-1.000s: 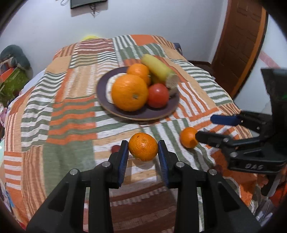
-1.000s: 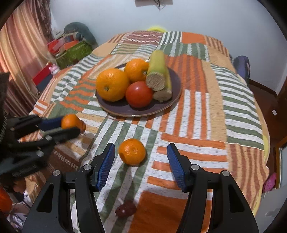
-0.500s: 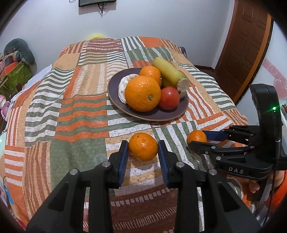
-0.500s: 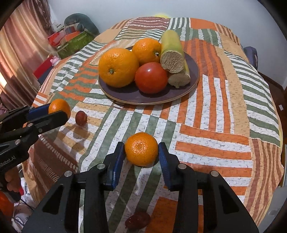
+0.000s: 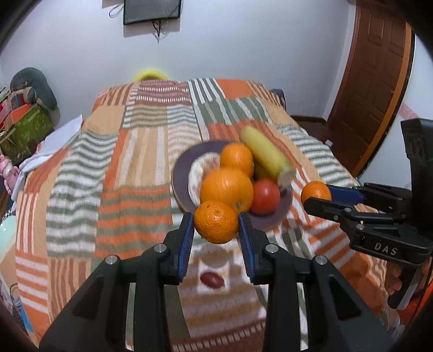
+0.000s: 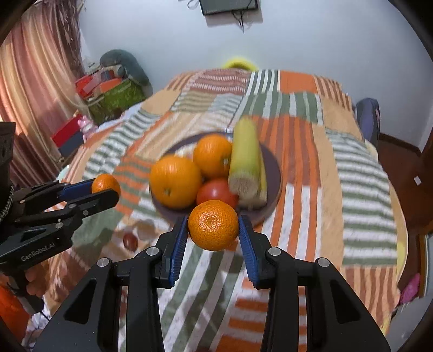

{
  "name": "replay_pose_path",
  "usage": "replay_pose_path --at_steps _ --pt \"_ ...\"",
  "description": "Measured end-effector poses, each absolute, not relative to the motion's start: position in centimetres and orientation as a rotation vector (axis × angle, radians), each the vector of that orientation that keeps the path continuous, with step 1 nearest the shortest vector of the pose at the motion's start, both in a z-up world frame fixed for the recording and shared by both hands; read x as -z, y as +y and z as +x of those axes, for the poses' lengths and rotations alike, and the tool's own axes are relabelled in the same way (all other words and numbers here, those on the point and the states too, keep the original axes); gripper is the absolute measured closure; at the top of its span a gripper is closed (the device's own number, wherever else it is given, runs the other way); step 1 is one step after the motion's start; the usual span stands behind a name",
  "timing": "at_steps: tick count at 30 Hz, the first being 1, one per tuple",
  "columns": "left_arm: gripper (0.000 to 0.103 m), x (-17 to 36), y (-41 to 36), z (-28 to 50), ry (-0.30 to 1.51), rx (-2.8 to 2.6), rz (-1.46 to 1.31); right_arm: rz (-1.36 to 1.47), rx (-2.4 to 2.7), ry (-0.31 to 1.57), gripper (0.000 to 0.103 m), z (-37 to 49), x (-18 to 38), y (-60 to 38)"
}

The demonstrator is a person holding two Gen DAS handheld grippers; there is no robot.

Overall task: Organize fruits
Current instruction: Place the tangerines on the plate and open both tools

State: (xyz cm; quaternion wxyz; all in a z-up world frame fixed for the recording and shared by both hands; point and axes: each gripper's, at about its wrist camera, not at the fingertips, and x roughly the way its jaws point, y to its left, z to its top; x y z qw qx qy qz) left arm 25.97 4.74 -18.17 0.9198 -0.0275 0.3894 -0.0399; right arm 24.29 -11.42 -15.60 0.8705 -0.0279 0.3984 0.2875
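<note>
Both tongs, left point(image 5: 216, 230) and right point(image 6: 213, 230), grip a mandarin each; plate point(image 6: 273, 162) at 12 o'clock awaits, one small red fruit point(image 5: 212, 279) left.

A bedroom in a lived-in home

A striped patchwork bedspread point(image 5: 135, 168) is covering a bed that is filling most of both views, with a purple plate point(image 6: 273, 173) of fruit sitting on it; a small wall-mounted TV point(image 5: 151, 10) is hanging on the pale wall above, a panelled wooden door point(image 5: 379, 89) is standing to one side, pink curtains point(image 6: 35, 108) are hanging at the other, and boxes and soft toys point(image 6: 111, 86) are piling up beside the bed
</note>
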Motion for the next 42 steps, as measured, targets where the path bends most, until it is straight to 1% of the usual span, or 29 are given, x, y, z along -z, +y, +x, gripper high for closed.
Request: replay_pose_path --at_steps 9,19,26,35,38,39,40,42 --pt "0.07 17.0 5.3 30.5 0.753 0.086 -0.061 -0.075 -0.596 0.758 0.068 27.1 14.3 -10.3" --pt "0.07 19.1 5.8 35.4 0.792 0.111 -0.076 -0.104 -0.61 0.732 0.068 29.5 14.6 -8.9" --pt "0.07 20.8 6.0 37.0 0.826 0.113 -0.08 -0.087 -0.625 0.744 0.067 30.2 15.3 -8.9" --pt "0.069 21.6 6.3 37.6 0.862 0.13 -0.111 -0.095 -0.649 0.754 0.067 30.3 15.4 -8.5" --pt "0.063 21.6 6.4 37.4 0.857 0.122 -0.124 -0.095 -0.648 0.759 0.067 30.3 15.4 -8.5" --pt "0.059 21.5 6.5 37.3 0.852 0.12 -0.126 -0.094 -0.648 0.761 0.067 30.4 15.4 -8.5" --pt "0.057 21.4 6.5 37.2 0.844 0.116 -0.125 -0.093 -0.648 0.762 0.067 30.5 15.4 -8.6" --pt "0.057 21.2 6.5 37.1 0.839 0.114 -0.119 -0.087 -0.649 0.758 0.067 30.4 15.3 -8.7"
